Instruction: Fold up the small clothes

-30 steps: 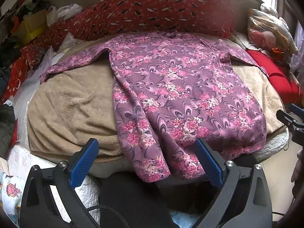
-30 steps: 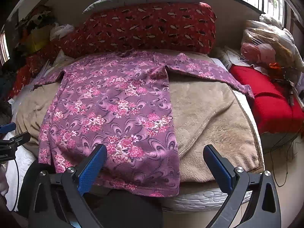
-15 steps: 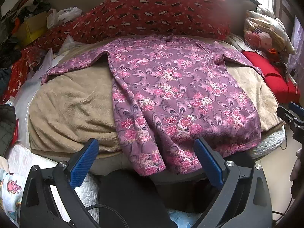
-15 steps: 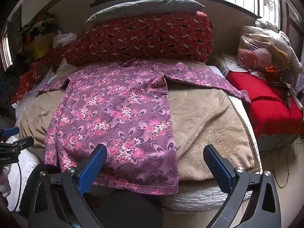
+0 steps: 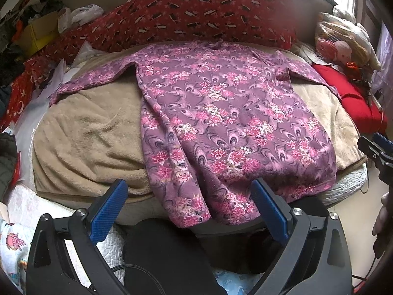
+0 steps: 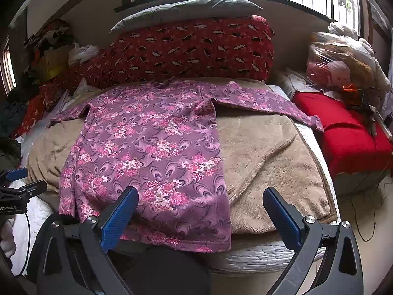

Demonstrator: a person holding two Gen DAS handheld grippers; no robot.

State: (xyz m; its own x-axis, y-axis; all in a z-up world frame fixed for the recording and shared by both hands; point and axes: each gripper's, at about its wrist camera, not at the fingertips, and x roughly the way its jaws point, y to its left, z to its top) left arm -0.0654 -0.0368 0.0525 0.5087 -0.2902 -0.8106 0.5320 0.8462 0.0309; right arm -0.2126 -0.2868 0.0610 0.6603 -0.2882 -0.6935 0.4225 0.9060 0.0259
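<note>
A purple long-sleeved top with pink flowers [image 5: 221,113] lies spread flat on a tan blanket [image 5: 86,142] on the bed, sleeves out to both sides, hem hanging over the near edge. It also shows in the right wrist view [image 6: 152,147]. My left gripper [image 5: 189,204] is open and empty, held back from the hem's left part. My right gripper [image 6: 201,209] is open and empty, just short of the hem's right corner. Each gripper shows at the edge of the other's view: right one [image 5: 375,147], left one [image 6: 17,186].
A red patterned bolster [image 6: 186,49] with a grey pillow [image 6: 186,9] lies across the bed's far end. A red cushion [image 6: 348,132] and bagged soft items [image 6: 339,59] sit at the right. Clutter and papers [image 5: 44,78] line the left. A dark object [image 5: 162,255] sits below the near edge.
Both grippers have drawn back and risen slightly, so more of the bed and window shows. The top has not moved. Both grippers stay open.
</note>
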